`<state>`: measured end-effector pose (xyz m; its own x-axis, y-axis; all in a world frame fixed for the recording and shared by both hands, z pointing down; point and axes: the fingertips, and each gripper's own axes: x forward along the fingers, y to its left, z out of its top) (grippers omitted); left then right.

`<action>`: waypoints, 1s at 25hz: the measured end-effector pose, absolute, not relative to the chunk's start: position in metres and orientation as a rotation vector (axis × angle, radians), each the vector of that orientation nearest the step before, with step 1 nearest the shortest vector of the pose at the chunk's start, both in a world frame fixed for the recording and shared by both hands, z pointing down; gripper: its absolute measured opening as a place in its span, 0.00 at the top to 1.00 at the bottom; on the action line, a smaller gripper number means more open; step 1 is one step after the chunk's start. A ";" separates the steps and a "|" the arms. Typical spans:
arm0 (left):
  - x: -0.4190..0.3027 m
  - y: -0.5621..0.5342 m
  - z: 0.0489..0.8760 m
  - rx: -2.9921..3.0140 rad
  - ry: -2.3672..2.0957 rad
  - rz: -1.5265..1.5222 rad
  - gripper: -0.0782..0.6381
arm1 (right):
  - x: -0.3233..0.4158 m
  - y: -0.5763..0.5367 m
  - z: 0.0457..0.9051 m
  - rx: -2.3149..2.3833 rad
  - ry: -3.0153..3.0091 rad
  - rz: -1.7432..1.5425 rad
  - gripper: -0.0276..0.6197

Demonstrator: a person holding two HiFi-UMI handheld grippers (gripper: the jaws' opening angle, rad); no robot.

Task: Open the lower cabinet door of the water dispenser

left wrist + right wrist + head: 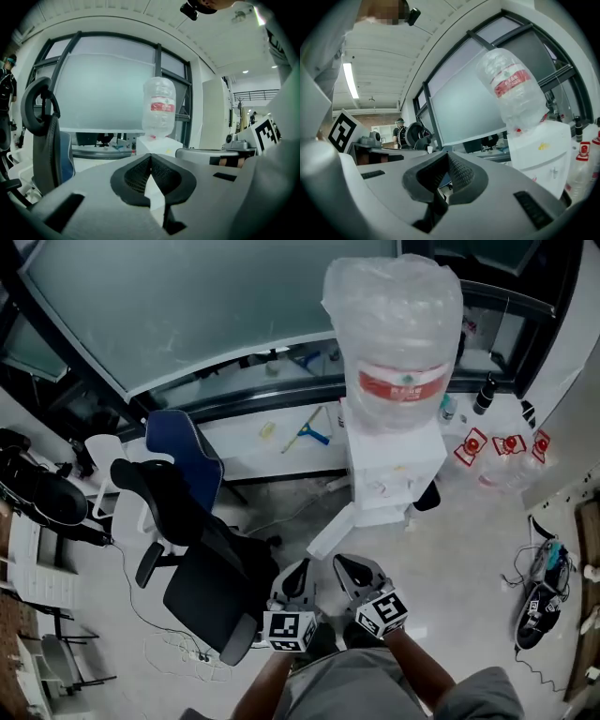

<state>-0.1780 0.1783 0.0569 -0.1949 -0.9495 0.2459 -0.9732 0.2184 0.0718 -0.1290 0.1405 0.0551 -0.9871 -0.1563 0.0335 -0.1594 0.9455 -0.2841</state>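
Note:
The white water dispenser [394, 465] stands by the window with a large clear bottle [398, 343] upside down on top. A white panel [330, 532], which looks like its lower cabinet door, angles out from its foot toward the lower left. Both grippers are held side by side in front of it, short of the dispenser and touching nothing. My left gripper [302, 570] is shut and empty, its pads meeting at the tip. My right gripper [352, 568] is also shut and empty. The left gripper view shows the bottle [159, 108] straight ahead, and the right gripper view shows the dispenser [543, 154] to the right.
A black office chair [202, 559] stands close on the left, with a blue chair [183, 442] behind it. Cables [178, 643] lie on the floor beside it. Several red-labelled bottles [497, 451] stand on the floor to the right of the dispenser. Shoes [539, 601] lie further right.

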 end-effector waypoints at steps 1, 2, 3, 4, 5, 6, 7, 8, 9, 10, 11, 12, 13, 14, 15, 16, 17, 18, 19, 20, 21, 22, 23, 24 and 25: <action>-0.179 0.178 0.048 1.835 -2.268 0.137 0.88 | -0.129 0.140 0.048 0.250 -3.100 0.448 0.94; -0.179 0.176 0.040 1.850 -2.280 0.130 0.88 | -0.129 0.138 0.040 0.254 -3.112 0.443 0.94; -0.180 0.175 0.032 1.867 -2.291 0.127 0.88 | -0.130 0.135 0.033 0.265 -3.124 0.441 0.94; -0.182 0.173 0.023 1.887 -2.302 0.128 0.88 | -0.131 0.131 0.025 0.278 -3.138 0.438 0.94; -0.184 0.172 0.015 1.907 -2.314 0.130 0.88 | -0.132 0.128 0.016 0.290 -3.151 0.430 0.94; -0.185 0.172 0.007 1.924 -2.325 0.131 0.88 | -0.133 0.126 0.009 0.298 -3.163 0.415 0.94; -0.185 0.172 0.001 1.938 -2.334 0.126 0.88 | -0.133 0.124 0.002 0.301 -3.173 0.395 0.94; -0.185 0.172 -0.005 1.949 -2.341 0.117 0.88 | -0.133 0.123 -0.005 0.300 -3.182 0.372 0.94; -0.185 0.171 -0.010 1.959 -2.348 0.108 0.88 | -0.133 0.122 -0.011 0.297 -3.190 0.348 0.94; -0.184 0.170 -0.015 1.970 -2.353 0.101 0.88 | -0.133 0.121 -0.016 0.294 -3.198 0.325 0.94; -0.183 0.169 -0.019 1.981 -2.357 0.096 0.88 | -0.134 0.121 -0.022 0.291 -3.204 0.304 0.94; -0.183 0.167 -0.023 1.991 -2.359 0.091 0.88 | -0.135 0.121 -0.027 0.286 -3.210 0.286 0.94; -0.183 0.166 -0.028 1.999 -2.361 0.085 0.88 | -0.136 0.121 -0.031 0.280 -3.216 0.270 0.94; -0.183 0.165 -0.031 2.006 -2.362 0.075 0.88 | -0.137 0.121 -0.035 0.273 -3.221 0.254 0.94; -0.183 0.164 -0.035 2.012 -2.363 0.065 0.88 | -0.137 0.123 -0.038 0.267 -3.224 0.238 0.94; -0.182 0.164 -0.037 2.017 -2.365 0.058 0.88 | -0.137 0.124 -0.040 0.264 -3.226 0.224 0.94; -0.182 0.163 -0.038 2.020 -2.365 0.054 0.88 | -0.137 0.124 -0.041 0.264 -3.227 0.214 0.94; -0.182 0.163 -0.039 2.022 -2.365 0.052 0.88 | -0.136 0.125 -0.041 0.266 -3.226 0.207 0.94; -0.181 0.163 -0.039 2.024 -2.365 0.050 0.88 | -0.136 0.126 -0.041 0.264 -3.224 0.200 0.94; -0.180 0.163 -0.039 2.027 -2.364 0.047 0.88 | -0.135 0.128 -0.041 0.259 -3.223 0.196 0.94; -0.179 0.163 -0.038 2.028 -2.362 0.046 0.88 | -0.135 0.129 -0.041 0.255 -3.222 0.196 0.94; -0.179 0.164 -0.038 2.027 -2.360 0.046 0.88 | -0.134 0.130 -0.040 0.252 -3.221 0.199 0.94; -0.179 0.164 -0.037 2.026 -2.357 0.046 0.88 | -0.134 0.131 -0.040 0.251 -3.220 0.204 0.94; -0.178 0.164 -0.037 2.026 -2.356 0.046 0.88 | -0.134 0.131 -0.041 0.251 -3.220 0.209 0.94; -0.178 0.165 -0.037 2.028 -2.355 0.046 0.88 | -0.133 0.132 -0.041 0.251 -3.221 0.212 0.94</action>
